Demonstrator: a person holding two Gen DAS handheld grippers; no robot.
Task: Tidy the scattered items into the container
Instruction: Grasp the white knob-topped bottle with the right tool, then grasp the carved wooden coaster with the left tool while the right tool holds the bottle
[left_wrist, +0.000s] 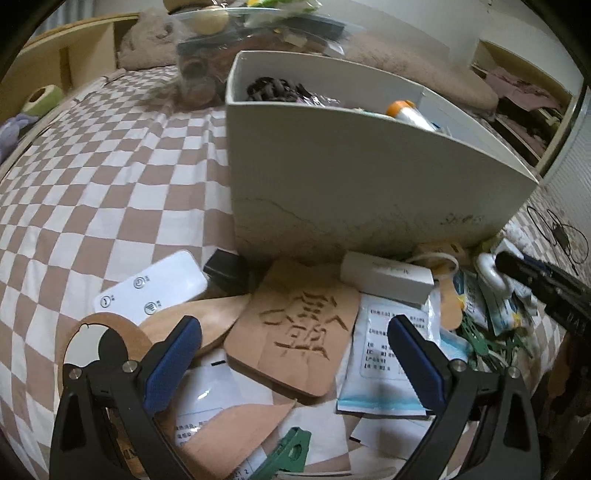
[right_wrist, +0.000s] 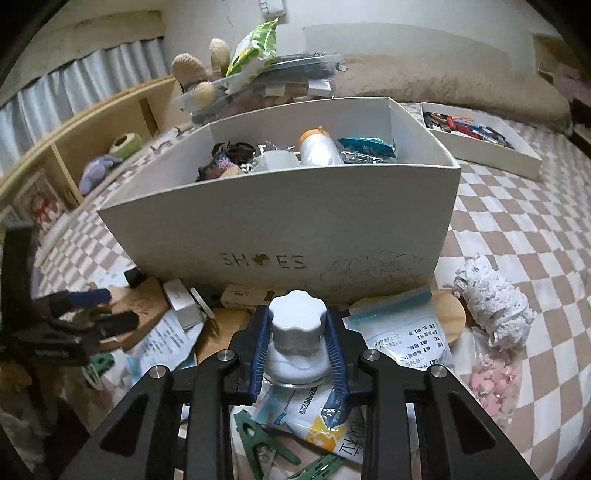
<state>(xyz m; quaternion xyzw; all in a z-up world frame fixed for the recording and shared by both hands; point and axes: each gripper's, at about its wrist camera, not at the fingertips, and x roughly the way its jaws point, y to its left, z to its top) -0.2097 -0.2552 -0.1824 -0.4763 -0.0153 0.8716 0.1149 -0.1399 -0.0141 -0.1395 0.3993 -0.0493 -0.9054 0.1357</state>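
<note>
In the left wrist view, the left gripper (left_wrist: 295, 354) hangs over a messy pile on a bed with a brown and white checked cover (left_wrist: 92, 177). Its two blue pads (left_wrist: 173, 362) stand far apart, and nothing is between them. Under the gap lies a flat wooden board (left_wrist: 295, 325) with a big sign cut into it. Beside it lie a white remote (left_wrist: 151, 291), a small white box (left_wrist: 388, 277), a paper packet with black print (left_wrist: 391, 354) and a green clip (left_wrist: 288, 454). Just behind the pile stands the big white box (left_wrist: 351, 192) – it touches some of the things at its foot. Inside it, a bottle with an orange cap (left_wrist: 406, 110) and something dark peek over the rim. At the right edge, the right gripper (left_wrist: 543, 284) shows as a dark shape low over the pile.

In the right wrist view, the right gripper (right_wrist: 297, 339) is clamped on a small bottle with a white wavy cap (right_wrist: 297, 325). The blue pads press on both sides of the cap. The bottle sits over the pile, not in the big white box (right_wrist: 280, 221), which stands just behind it. A white lacy bundle (right_wrist: 491, 310) lies on the cover to the right – and a flat white tray (right_wrist: 480, 144) of small things sits farther back. The left gripper (right_wrist: 85, 314) shows at the left.
</note>
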